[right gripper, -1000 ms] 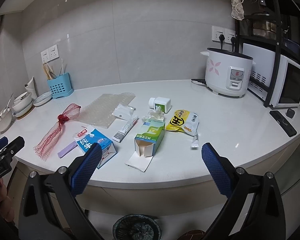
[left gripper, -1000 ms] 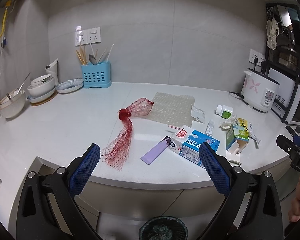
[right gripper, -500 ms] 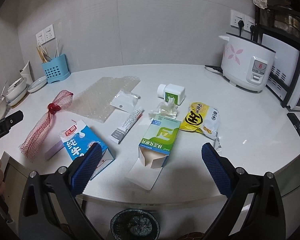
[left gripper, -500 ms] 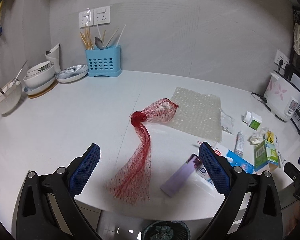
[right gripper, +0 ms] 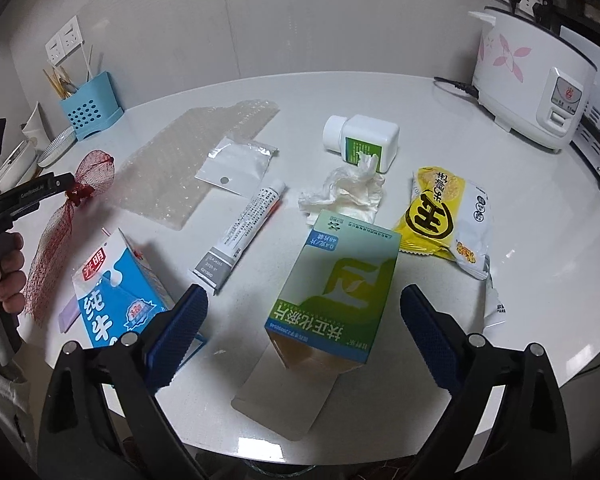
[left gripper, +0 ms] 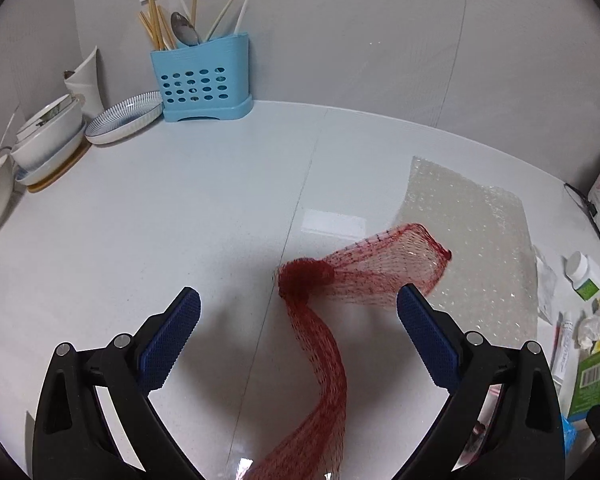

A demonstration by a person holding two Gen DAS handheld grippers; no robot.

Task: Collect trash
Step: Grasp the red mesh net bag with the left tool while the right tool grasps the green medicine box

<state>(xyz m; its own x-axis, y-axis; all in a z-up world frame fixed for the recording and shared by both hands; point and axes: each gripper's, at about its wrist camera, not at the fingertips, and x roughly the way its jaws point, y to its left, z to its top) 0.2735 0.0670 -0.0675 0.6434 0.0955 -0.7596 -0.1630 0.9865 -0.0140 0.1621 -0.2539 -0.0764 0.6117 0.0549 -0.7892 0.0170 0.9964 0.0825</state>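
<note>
A red mesh net bag [left gripper: 320, 320] lies on the white counter, its knot just ahead of my open left gripper [left gripper: 298, 300], whose fingers straddle it above the surface. In the right wrist view my open right gripper [right gripper: 304, 300] hangs over a green medicine box [right gripper: 334, 284] with an open flap. Around it lie a blue milk carton [right gripper: 116, 292], a tube [right gripper: 244, 232], crumpled tissue [right gripper: 348, 192], a yellow snack wrapper [right gripper: 448, 216], a white pill bottle [right gripper: 364, 140], a small clear bag [right gripper: 236, 164] and bubble wrap [right gripper: 196, 156].
A blue utensil holder [left gripper: 202, 80] and stacked bowls and plates [left gripper: 52, 136] stand at the back left. A rice cooker [right gripper: 536, 84] sits at the back right. A hand [right gripper: 0, 272] holds the left gripper at the counter's left edge.
Both grippers have moved forward and down over the counter. The left now straddles the red net's knot; the right now hovers over the green box. The bin below has left both views.
</note>
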